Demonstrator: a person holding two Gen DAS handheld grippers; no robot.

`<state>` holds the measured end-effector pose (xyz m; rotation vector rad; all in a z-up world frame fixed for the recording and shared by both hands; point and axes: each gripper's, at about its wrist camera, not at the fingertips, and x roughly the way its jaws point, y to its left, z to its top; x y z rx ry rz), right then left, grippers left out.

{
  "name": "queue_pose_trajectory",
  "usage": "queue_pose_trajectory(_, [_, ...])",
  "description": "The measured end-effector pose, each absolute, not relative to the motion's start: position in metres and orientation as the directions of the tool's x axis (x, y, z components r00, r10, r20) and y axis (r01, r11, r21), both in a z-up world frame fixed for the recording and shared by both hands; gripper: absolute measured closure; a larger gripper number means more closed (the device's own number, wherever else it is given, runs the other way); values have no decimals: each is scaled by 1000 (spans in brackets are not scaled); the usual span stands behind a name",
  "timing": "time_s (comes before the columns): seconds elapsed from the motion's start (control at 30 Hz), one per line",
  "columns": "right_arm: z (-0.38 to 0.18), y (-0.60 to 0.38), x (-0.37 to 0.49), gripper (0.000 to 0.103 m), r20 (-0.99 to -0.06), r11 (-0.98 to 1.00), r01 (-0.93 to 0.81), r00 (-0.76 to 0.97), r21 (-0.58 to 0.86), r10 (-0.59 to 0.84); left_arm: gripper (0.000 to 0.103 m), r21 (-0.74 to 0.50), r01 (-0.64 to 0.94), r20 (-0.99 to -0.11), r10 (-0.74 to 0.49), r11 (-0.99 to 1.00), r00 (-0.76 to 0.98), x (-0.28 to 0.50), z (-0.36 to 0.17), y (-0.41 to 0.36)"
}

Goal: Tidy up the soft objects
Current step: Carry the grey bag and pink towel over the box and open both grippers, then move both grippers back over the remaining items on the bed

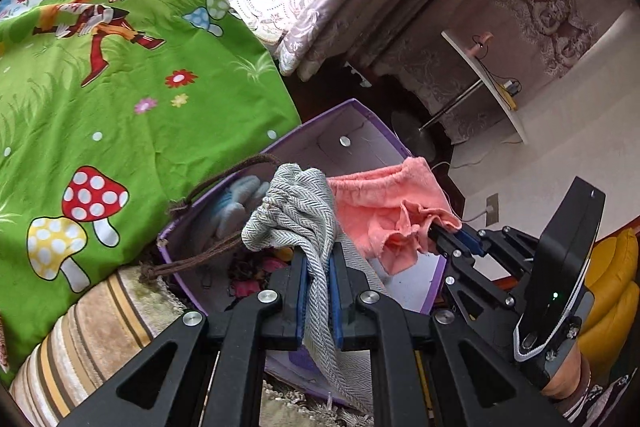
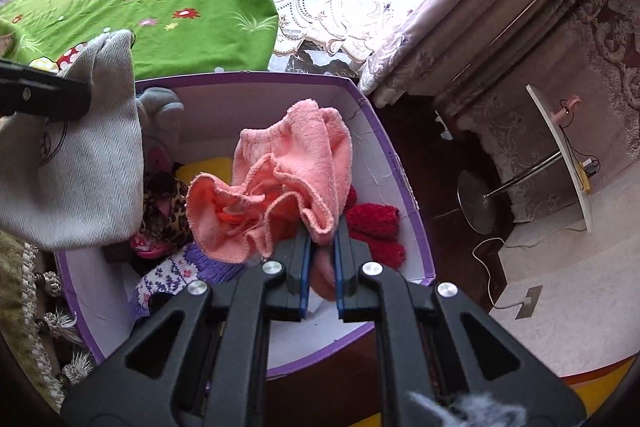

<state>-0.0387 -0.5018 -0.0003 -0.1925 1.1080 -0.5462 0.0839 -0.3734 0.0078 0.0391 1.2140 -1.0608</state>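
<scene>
Both tongs clamped tight, left tongs [image 1: 318, 267] pinching the grey herringbone cloth [image 1: 292, 211], right tongs [image 2: 323, 247] the pink towel [image 2: 280, 179], each dangling over the open purple box [image 2: 404, 183], presumably for dropping onto the soft things inside.

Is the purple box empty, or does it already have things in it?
Partly filled. The purple box holds red knitwear, a purple patterned knit and a leopard-print piece; white floor still shows.
</scene>
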Motion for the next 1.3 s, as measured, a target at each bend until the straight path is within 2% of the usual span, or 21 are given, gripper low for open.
queue_pose_trajectory(0.13, [-1,-503,-37,90,-792,846,330,323,-419,-518,76,-502,673,-770,-635,544,-62,82,5,-377])
queue_pose_trajectory(0.2, [-1,-504,-37,89,-796,847,335,318,-413,-515,56,-497,671,-774,-631,550,-57,82,4,-377])
queue_pose_trajectory(0.27, [-2,-503,-37,88,-799,847,335,314,-412,-513,52,-502,667,-768,-638,551,-52,83,5,-375])
queue_pose_trajectory(0.37, [-3,-503,-38,83,-798,841,340,303,-421,-521,52,-508,658,-766,-641,556,-49,85,6,-372])
queue_pose_trajectory(0.43, [-3,-504,-37,72,-795,836,348,299,-424,-528,52,-515,650,-765,-642,559,-54,87,4,-371])
queue_pose_trajectory(0.5, [-1,-504,-37,50,-787,831,355,305,-429,-537,52,-518,647,-763,-644,560,-54,88,5,-371])
queue_pose_trajectory(0.57, [2,-503,-36,44,-777,825,359,312,-437,-547,52,-523,642,-759,-649,560,-53,90,6,-369])
queue_pose_trajectory(0.83, [14,-494,-25,40,-762,830,362,351,-425,-543,52,-527,621,-748,-663,580,-16,101,10,-350])
queue_pose_trajectory(1.3, [25,-432,7,38,-784,907,248,459,-339,-418,52,-490,537,-754,-643,686,134,126,15,-272])
